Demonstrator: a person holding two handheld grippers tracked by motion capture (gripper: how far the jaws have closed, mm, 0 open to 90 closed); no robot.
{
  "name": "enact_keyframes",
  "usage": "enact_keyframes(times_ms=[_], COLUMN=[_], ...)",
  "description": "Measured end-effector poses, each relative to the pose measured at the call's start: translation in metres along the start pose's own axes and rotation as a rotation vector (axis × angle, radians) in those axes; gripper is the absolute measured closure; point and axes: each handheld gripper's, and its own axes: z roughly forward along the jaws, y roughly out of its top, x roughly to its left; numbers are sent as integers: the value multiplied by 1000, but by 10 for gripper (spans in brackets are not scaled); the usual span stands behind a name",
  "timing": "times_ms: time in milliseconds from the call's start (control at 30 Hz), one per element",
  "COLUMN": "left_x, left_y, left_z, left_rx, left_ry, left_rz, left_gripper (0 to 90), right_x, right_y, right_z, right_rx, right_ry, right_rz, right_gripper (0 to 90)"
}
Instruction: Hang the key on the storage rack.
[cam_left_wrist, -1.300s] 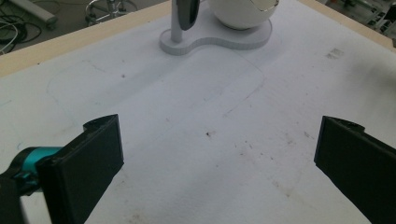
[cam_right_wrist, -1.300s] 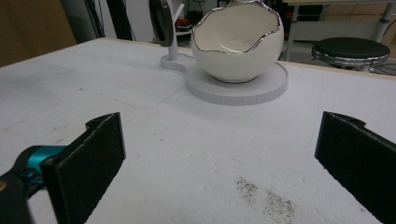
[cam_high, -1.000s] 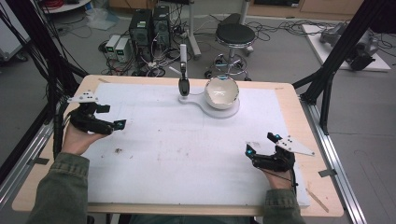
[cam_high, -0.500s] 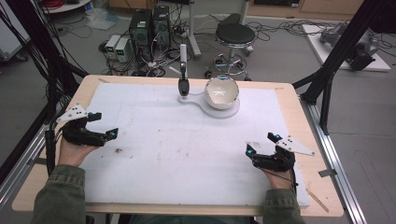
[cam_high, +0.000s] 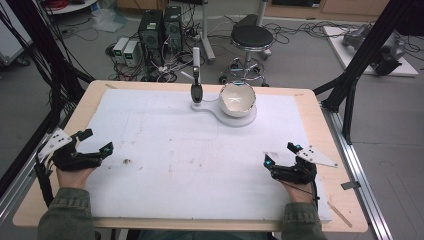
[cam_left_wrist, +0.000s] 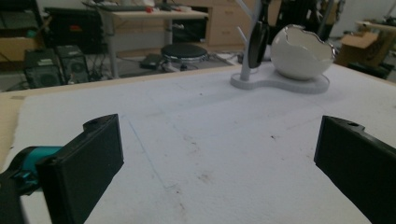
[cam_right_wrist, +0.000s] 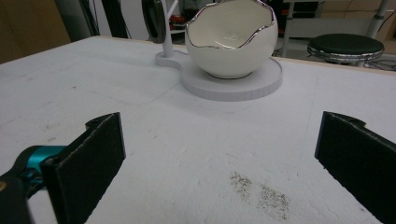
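Left hand-held gripper (cam_high: 97, 150) has drawn back toward desk's (cam_high: 310, 100) near-left edge; right hand-held gripper (cam_high: 280, 155) unchanged. Both released, empty. Egg-shaped bowl (cam_high: 238, 97) sits far-centre on its stand (cam_high: 220, 111); approach level, jaws straddling rim.

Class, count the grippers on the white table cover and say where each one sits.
2. The left gripper sits at the cover's left edge, jaws open; the right gripper sits near its right edge, jaws open.

A black stool (cam_high: 252, 39) stands on the grey floor just beyond the table's far edge. Computer towers (cam_high: 161, 27) sit left of it among tangled cables (cam_high: 295, 27). A black frame leg (cam_high: 367, 52) slants down at the right.
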Motion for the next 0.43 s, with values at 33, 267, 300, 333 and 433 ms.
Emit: enact_keyframes(times_ms=[33, 267, 300, 333, 433], left_x=[-1, -1, -1, -1, -2], left_y=[-2, -6, -7, -7, -8], left_z=[-4, -11, -10, -9, -8], left_rx=[-2, -44, -36, -34, -28], left_ry=[18, 28, 24, 17, 14], left_rz=[5, -30, -27, -28, -26], left_gripper=[17, 17, 17, 17, 17], right_x=[0, -3, -3, -3, -3], right_y=[0, -2, -2, -2, -2], right_z=[0, 1, 1, 0, 0], right_rx=[-1, 2, 2, 2, 4], right_ry=[0, 0, -3, -5, -7], right_rz=[3, 6, 3, 5, 8], right_gripper=[6, 6, 6, 7, 6])
